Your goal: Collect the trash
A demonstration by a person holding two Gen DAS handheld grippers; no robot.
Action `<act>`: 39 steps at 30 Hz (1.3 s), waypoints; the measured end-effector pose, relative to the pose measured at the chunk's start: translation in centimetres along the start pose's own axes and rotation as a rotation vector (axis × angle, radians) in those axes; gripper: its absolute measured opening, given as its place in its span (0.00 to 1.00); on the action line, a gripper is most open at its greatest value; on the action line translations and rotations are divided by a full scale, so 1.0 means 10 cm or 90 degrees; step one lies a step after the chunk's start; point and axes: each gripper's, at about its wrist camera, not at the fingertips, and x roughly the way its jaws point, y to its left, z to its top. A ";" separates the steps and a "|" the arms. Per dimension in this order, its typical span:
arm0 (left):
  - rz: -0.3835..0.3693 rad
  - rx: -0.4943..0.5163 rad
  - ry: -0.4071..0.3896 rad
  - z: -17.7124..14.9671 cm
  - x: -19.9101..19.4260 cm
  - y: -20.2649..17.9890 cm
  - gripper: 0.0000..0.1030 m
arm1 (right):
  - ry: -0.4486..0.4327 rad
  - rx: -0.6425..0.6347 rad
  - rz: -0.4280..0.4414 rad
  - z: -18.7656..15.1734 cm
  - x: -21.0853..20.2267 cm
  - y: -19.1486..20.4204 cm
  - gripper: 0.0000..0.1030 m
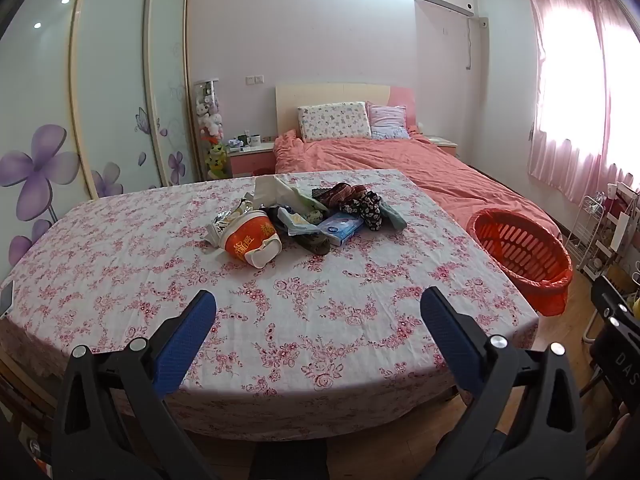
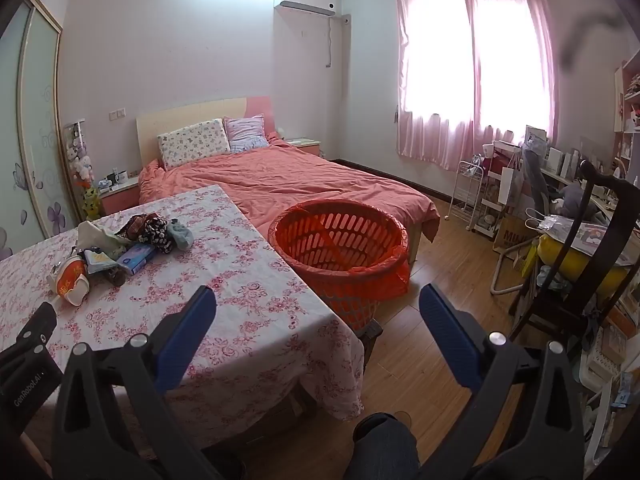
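A heap of mixed items lies mid-table on the floral cloth (image 1: 160, 272): an orange instant-noodle bowl (image 1: 250, 242) tipped on its side, crumpled foil and paper (image 1: 228, 220), a blue tissue pack (image 1: 342, 229) and dark patterned socks (image 1: 360, 202). The same heap appears in the right wrist view, with the noodle bowl (image 2: 72, 278) and the tissue pack (image 2: 138, 258). An orange bin (image 1: 522, 256) with an orange liner stands off the table's right edge (image 2: 340, 242). My left gripper (image 1: 318, 308) is open over the table's near part, short of the heap. My right gripper (image 2: 318, 306) is open and empty, over the table's right corner.
A bed with a salmon quilt (image 2: 288, 180) lies behind the table. A wardrobe with sliding doors (image 1: 112, 92) is at left. A dark wooden chair (image 2: 576, 264), a white rack (image 2: 470, 196) and cluttered shelves fill the right side. A person's knee (image 2: 384, 444) shows below.
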 end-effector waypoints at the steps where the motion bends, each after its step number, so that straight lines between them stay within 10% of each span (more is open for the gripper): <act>1: 0.000 0.000 -0.002 0.00 0.00 0.00 0.98 | 0.000 0.000 0.000 0.00 0.00 0.00 0.96; 39: -0.001 -0.001 0.001 0.00 0.00 0.00 0.98 | -0.001 -0.002 -0.001 0.01 0.01 0.03 0.96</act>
